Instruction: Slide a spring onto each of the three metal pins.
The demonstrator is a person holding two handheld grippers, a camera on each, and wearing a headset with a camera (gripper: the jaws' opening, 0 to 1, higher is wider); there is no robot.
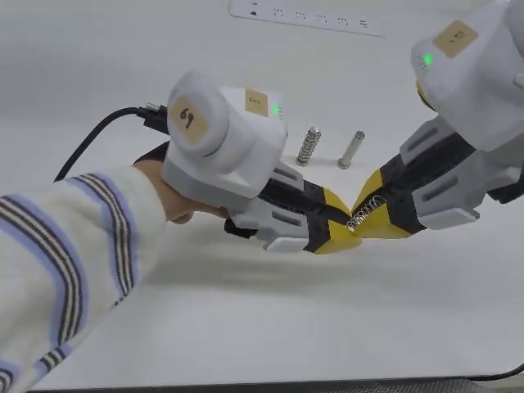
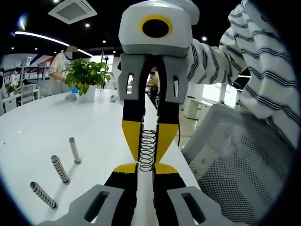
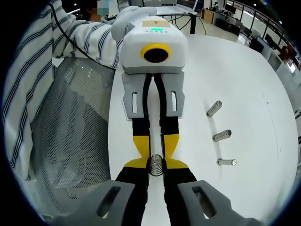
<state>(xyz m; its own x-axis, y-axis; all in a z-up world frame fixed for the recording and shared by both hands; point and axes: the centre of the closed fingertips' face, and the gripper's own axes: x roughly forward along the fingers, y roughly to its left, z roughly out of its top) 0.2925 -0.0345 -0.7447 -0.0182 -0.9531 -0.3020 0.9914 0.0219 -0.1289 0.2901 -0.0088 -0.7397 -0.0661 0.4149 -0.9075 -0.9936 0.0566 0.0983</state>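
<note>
The spring [image 2: 147,149] was held lengthwise between the shut jaws of the right gripper [image 1: 370,214], above the table [image 1: 246,327], near the bare pin [image 1: 352,151]. The left gripper [image 1: 340,235] was narrowed at its end; a hold could not be told. Light and easily flicked away, it was judged best pinched gently mid-coil.

spring [image 1: 366,211]: bare metal wire, bright
pin [image 1: 352,150]: smooth metal, dull sheen
left gripper [image 1: 352,228]: matt plastic casing, smooth
table [image 1: 246,327]: smooth, matt white top
sleeve [image 1: 65,246]: soft knitted cloth
chair [image 2: 230,155]: open mesh fabric
</note>
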